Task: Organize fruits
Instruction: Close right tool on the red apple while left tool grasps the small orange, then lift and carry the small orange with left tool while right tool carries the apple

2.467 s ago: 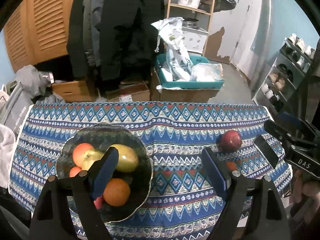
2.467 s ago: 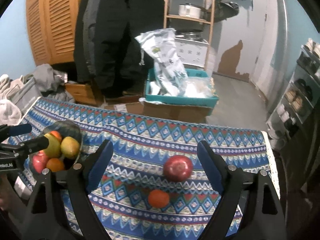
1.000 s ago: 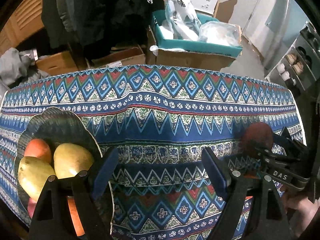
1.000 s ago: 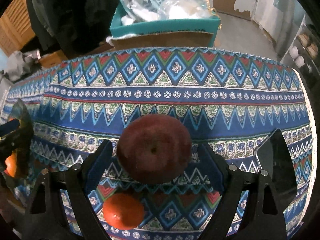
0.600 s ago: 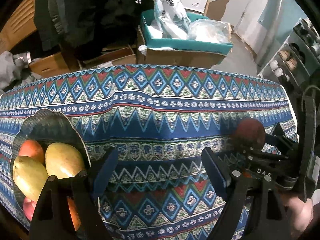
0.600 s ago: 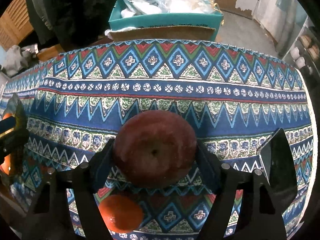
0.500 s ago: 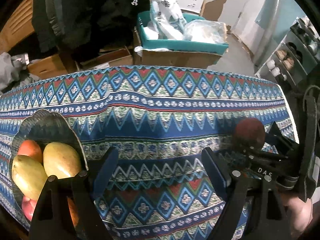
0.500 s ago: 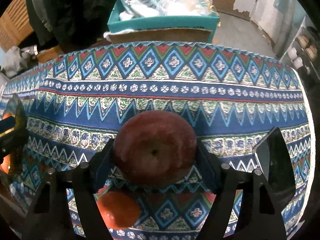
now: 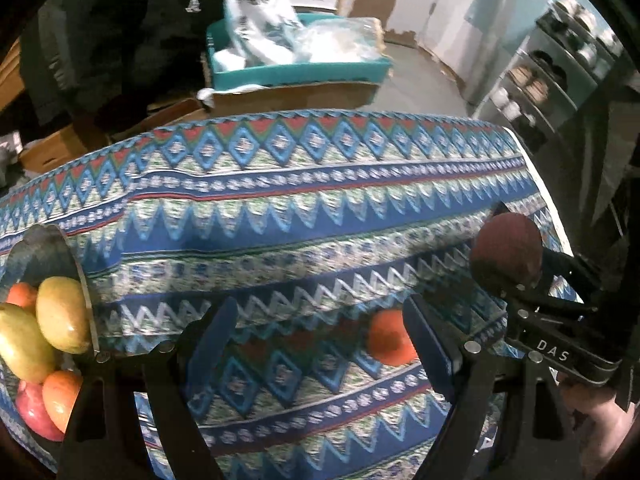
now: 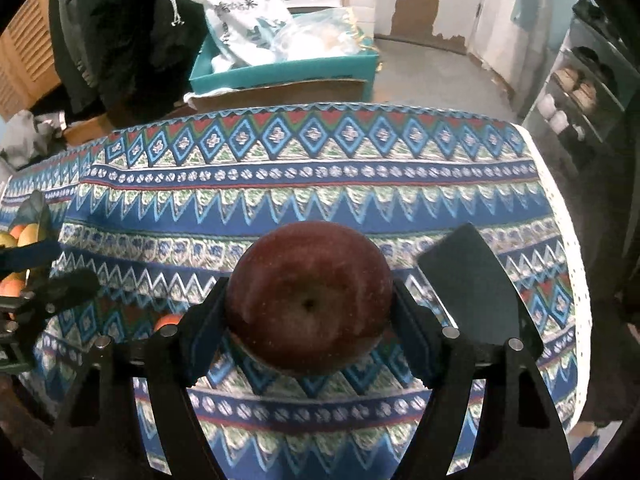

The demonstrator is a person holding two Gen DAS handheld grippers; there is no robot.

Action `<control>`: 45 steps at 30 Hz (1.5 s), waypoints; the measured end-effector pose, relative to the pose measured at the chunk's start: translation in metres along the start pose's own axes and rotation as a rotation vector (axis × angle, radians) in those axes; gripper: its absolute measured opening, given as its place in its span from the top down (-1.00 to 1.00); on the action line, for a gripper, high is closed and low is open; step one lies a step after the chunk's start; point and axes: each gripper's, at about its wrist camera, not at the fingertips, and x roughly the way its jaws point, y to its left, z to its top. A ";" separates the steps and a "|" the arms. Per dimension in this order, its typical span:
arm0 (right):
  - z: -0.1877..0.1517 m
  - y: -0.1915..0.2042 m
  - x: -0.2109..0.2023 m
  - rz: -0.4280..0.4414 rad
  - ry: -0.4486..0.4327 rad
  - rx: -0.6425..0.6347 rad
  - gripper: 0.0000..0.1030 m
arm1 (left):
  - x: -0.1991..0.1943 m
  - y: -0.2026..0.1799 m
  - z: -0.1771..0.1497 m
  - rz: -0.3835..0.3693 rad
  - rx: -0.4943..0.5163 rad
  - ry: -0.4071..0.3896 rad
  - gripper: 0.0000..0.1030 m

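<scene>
We had most of the fruit gathered already: the bowl [image 9: 86, 280] at the left end of the bench [image 9: 320, 184] held two yellow-green mangoes [image 9: 60, 312], oranges and something pink-red. By our reckoning two pieces were left to bring over.

One of them, the apple [image 10: 308, 296], sat between the pads of the right tongs [image 10: 310, 320], which pressed on both its flanks and gripped it. From the left wrist view the apple looked clear of the cloth, near the right end of the bench, well apart from the bowl. It was a large, dark red apple, round and smooth, with pale speckles and its dimple turned toward the camera; we saw no bruise on the side that showed.

The other piece, a small orange [image 9: 390, 338], lay on the cloth just left of the right finger of the left tongs [image 9: 320, 344]. Those tongs stood wide open with nothing between them but patterned cloth.

We judged the apple's trip to the bowl and the picking of the orange as still undone.
</scene>
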 end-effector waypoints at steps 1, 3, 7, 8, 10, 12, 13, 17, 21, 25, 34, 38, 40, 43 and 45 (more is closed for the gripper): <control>-0.004 -0.004 -0.004 -0.001 -0.001 0.004 -0.48 | 0.001 -0.006 -0.002 -0.004 0.011 0.003 -0.67; -0.007 -0.011 -0.008 -0.009 -0.001 0.009 -0.48 | 0.004 -0.016 -0.005 -0.009 0.033 0.010 -0.67; -0.014 -0.022 -0.013 -0.026 0.001 0.021 -0.48 | 0.014 -0.031 -0.012 -0.025 0.056 0.039 -0.67; -0.015 -0.024 -0.013 -0.029 0.003 0.026 -0.48 | 0.017 -0.033 -0.014 -0.026 0.061 0.048 -0.67; -0.018 -0.029 -0.015 -0.029 0.003 0.040 -0.48 | 0.024 -0.039 -0.018 -0.027 0.071 0.068 -0.67; -0.020 -0.032 -0.016 -0.029 0.000 0.049 -0.48 | 0.030 -0.043 -0.020 -0.028 0.074 0.084 -0.67; -0.020 -0.033 -0.016 -0.030 -0.001 0.051 -0.48 | 0.033 -0.045 -0.022 -0.031 0.075 0.090 -0.67; -0.022 -0.036 -0.018 -0.030 -0.004 0.057 -0.48 | 0.044 -0.049 -0.024 -0.027 0.082 0.110 -0.67; -0.023 -0.038 -0.018 -0.025 -0.004 0.063 -0.48 | 0.051 -0.049 -0.025 -0.019 0.083 0.111 -0.67; -0.023 -0.037 -0.016 -0.019 -0.002 0.062 -0.48 | 0.058 -0.049 -0.026 -0.012 0.091 0.114 -0.44; -0.022 -0.028 -0.012 -0.011 0.002 0.042 -0.49 | 0.055 -0.056 -0.029 -0.045 0.135 0.110 0.07; -0.022 -0.026 -0.012 -0.008 0.003 0.037 -0.49 | 0.052 -0.054 -0.030 -0.040 0.129 0.103 0.09; -0.021 -0.025 -0.013 -0.006 0.000 0.035 -0.49 | 0.048 -0.050 -0.028 -0.041 0.120 0.091 0.09; -0.020 -0.023 -0.015 -0.007 -0.010 0.029 -0.49 | 0.037 -0.045 -0.024 -0.042 0.108 0.066 0.10; -0.019 -0.022 -0.018 -0.010 -0.019 0.022 -0.48 | 0.027 -0.044 -0.022 -0.033 0.109 0.039 0.09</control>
